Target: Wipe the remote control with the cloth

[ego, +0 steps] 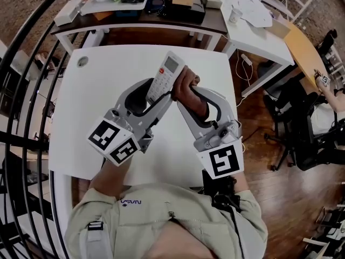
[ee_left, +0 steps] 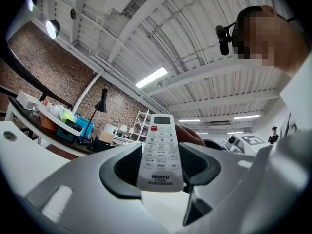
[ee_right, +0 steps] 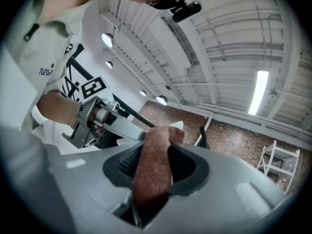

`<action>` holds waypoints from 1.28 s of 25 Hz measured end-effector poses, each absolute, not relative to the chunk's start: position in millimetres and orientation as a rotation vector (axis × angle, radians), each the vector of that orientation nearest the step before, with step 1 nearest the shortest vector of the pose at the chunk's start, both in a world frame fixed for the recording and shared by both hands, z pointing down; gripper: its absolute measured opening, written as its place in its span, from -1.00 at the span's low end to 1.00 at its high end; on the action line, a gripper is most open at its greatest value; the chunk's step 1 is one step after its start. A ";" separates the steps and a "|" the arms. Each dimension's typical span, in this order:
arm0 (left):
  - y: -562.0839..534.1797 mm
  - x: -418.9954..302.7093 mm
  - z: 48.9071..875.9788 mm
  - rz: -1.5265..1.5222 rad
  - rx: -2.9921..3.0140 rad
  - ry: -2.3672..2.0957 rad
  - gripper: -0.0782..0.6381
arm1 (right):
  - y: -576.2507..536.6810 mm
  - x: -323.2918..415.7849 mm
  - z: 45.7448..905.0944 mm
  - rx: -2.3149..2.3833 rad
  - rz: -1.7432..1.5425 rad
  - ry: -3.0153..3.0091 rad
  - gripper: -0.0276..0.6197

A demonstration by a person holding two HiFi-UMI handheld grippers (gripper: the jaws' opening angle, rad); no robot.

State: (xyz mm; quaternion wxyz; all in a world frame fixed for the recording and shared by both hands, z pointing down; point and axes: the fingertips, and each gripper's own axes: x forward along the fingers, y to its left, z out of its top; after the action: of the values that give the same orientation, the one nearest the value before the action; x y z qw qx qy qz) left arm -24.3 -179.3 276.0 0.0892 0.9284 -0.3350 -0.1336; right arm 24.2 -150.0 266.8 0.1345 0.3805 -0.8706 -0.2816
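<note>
A white remote control (ego: 165,75) with a small screen and a red button stands tilted above the white table (ego: 102,90). My left gripper (ego: 153,95) is shut on its lower end, and in the left gripper view the remote control (ee_left: 159,152) rises between the two jaws. My right gripper (ego: 188,90) is shut on a reddish-brown cloth (ego: 190,93). That cloth lies against the remote's right side. In the right gripper view the cloth (ee_right: 153,167) fills the gap between the jaws, with the left gripper's body behind it.
A round grey grommet (ego: 82,61) sits in the table's far left corner. Beyond the table is a dark desk with a tray (ego: 116,1) of small items and boxes. A white side table (ego: 253,31) stands at the right, and a black railing (ego: 27,63) curves along the left.
</note>
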 end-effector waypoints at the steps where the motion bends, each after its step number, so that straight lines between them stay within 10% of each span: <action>1: -177.6 -22.6 275.4 -0.401 2.765 -0.981 -0.10 | -153.1 30.6 260.6 1.167 -0.812 -2.530 -0.51; 32: -167.5 -25.7 251.8 -0.584 2.711 -0.802 -0.10 | -129.2 -4.7 294.9 0.809 -0.816 -2.562 -0.51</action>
State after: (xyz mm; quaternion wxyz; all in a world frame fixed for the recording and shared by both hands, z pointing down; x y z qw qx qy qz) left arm -25.7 -167.5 251.8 0.1269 0.9315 -0.2756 -0.2005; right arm -4.7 -129.2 294.9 0.1661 0.2843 -0.8997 -0.2867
